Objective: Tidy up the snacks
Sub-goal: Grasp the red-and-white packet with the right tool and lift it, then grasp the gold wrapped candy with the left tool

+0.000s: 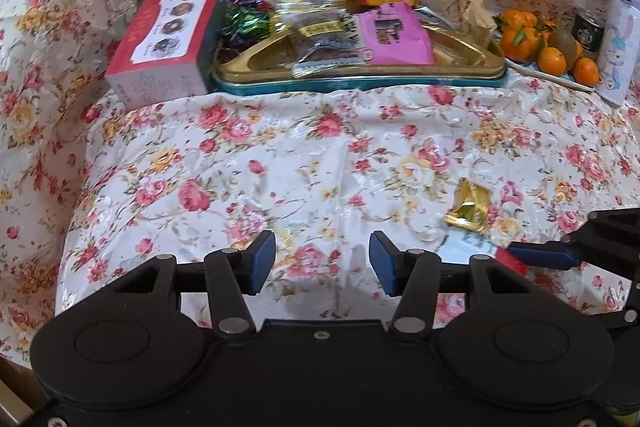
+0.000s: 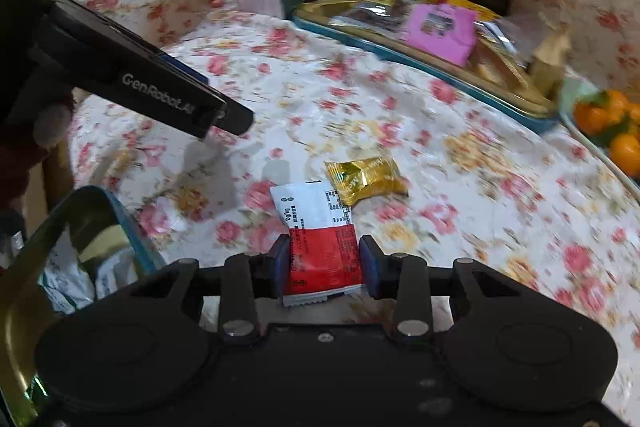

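Observation:
My right gripper point(image 2: 324, 263) is shut on a red and white snack packet point(image 2: 320, 247), held just above the floral cloth. The packet also shows in the left wrist view point(image 1: 480, 247), at the tip of the right gripper's fingers point(image 1: 540, 254). A gold-wrapped candy point(image 2: 366, 179) lies just beyond the packet; it shows in the left wrist view point(image 1: 470, 207) too. My left gripper point(image 1: 322, 261) is open and empty above the cloth. A gold tray with a teal rim point(image 1: 360, 83) at the back holds several snacks, among them a pink packet point(image 1: 394, 33).
A red box point(image 1: 164, 43) stands left of the tray. Tangerines point(image 1: 536, 41) and a small jar point(image 1: 587, 27) sit at the right. A second teal-rimmed tin point(image 2: 80, 247) with wrappers is at my right gripper's near left. The left gripper's body point(image 2: 140, 83) crosses the upper left.

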`<state>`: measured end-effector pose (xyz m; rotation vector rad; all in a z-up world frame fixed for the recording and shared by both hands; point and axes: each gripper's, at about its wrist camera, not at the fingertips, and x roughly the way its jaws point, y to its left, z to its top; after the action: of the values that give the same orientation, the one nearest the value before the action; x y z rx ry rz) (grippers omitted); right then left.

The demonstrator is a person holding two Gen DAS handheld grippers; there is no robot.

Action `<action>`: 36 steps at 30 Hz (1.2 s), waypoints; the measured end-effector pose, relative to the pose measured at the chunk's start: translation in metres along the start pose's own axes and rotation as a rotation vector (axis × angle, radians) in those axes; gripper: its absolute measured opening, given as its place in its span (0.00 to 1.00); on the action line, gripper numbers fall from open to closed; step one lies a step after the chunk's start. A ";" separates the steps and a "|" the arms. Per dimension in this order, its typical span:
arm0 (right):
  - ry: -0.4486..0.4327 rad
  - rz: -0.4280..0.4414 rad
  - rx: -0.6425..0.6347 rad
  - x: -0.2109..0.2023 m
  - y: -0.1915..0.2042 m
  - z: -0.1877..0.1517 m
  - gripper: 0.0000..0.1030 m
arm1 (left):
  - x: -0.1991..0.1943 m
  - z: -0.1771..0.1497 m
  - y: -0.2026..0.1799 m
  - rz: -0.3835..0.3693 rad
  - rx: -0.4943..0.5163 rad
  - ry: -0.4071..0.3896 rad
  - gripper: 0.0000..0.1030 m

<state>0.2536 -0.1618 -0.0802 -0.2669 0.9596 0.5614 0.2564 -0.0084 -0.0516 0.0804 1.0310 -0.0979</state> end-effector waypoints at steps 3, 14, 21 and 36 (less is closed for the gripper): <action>-0.012 -0.085 0.065 -0.011 -0.009 -0.011 0.37 | -0.001 0.002 -0.009 -0.024 0.028 -0.015 0.57; -0.062 -0.291 0.497 -0.043 -0.067 -0.054 0.37 | 0.004 0.019 -0.055 -0.150 0.116 -0.009 0.57; -0.100 -0.317 0.512 -0.042 -0.061 -0.062 0.40 | 0.024 0.033 -0.079 -0.234 0.077 0.045 0.57; -0.126 -0.331 0.467 -0.035 -0.055 -0.062 0.51 | 0.054 0.033 -0.101 -0.153 0.068 0.061 0.57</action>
<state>0.2259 -0.2465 -0.0874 0.0316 0.8733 0.0422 0.2997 -0.1146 -0.0831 0.0663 1.0939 -0.2709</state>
